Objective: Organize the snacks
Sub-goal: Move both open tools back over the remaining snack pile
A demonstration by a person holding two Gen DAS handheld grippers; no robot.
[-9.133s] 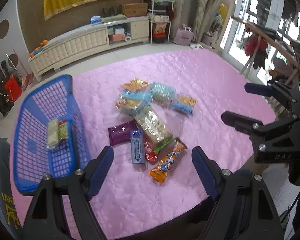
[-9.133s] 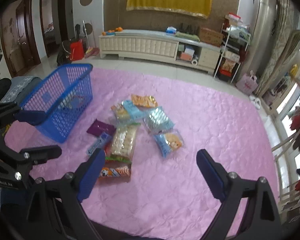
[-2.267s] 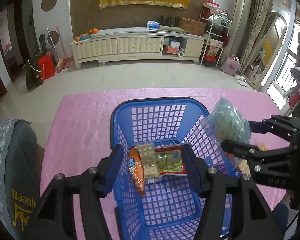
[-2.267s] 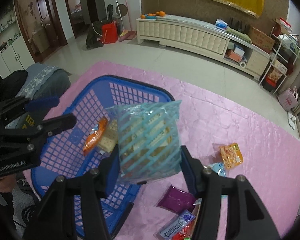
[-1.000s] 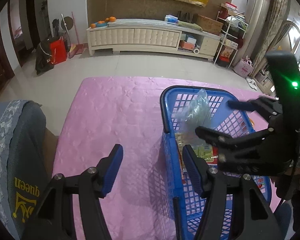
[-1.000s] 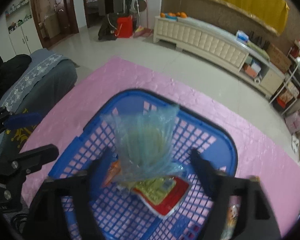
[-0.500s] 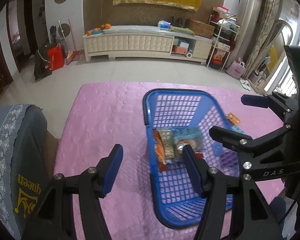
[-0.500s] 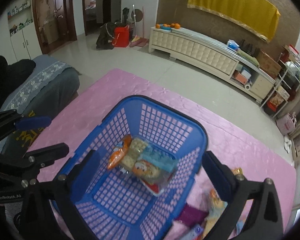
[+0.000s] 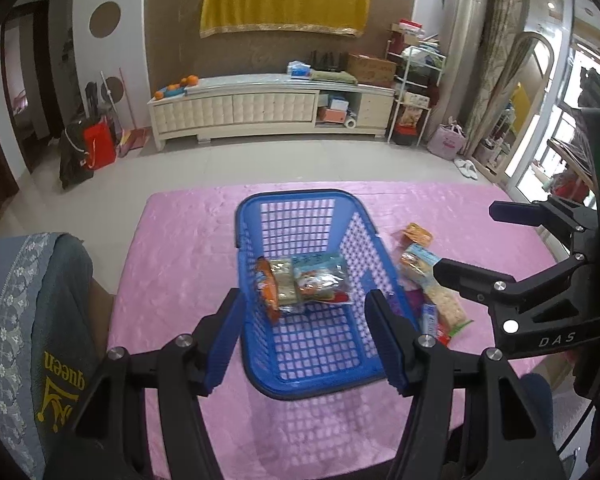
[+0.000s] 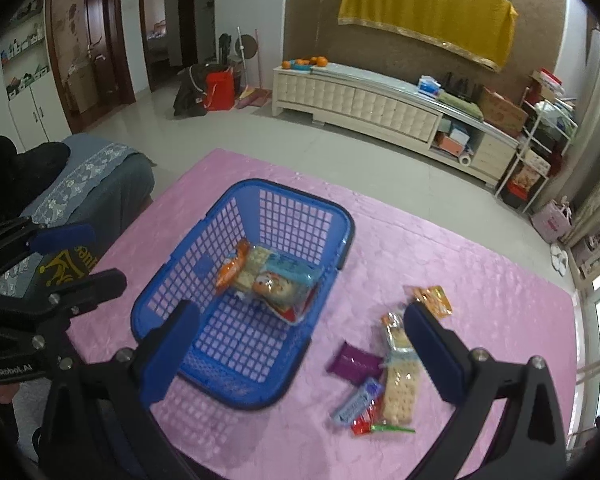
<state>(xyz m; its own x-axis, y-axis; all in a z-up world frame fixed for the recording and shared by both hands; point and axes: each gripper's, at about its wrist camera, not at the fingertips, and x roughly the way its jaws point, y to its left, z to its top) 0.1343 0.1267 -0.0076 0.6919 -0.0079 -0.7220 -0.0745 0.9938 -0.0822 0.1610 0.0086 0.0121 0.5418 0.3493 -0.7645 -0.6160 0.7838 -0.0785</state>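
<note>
Since a second ago the light-blue cracker bag (image 10: 290,272) has left my right gripper (image 10: 300,344) and now lies in the blue basket (image 10: 204,344), and both grippers have pulled up and back from it. My right gripper points steeply down over the basket's near corner, jaws wide apart with nothing between them. My left gripper (image 9: 306,336) tilts down the same way above the basket's near half; its jaws are opening, clamped on nothing, with only basket mesh seen through the gap.

I count four packets in the basket, touching one another at its far end: an orange one (image 9: 268,286), a pale cracker pack (image 9: 284,286), the light-blue bag on top, and a red-edged one under it. Outside, on the pink mat (image 10: 500,320), I make out about six: an orange packet (image 10: 432,294), a long cracker pack (image 10: 398,388), a purple bar (image 10: 354,362), a blue stick (image 10: 356,400), a red wrapper with a green tail, and another half hidden behind my finger.
</note>
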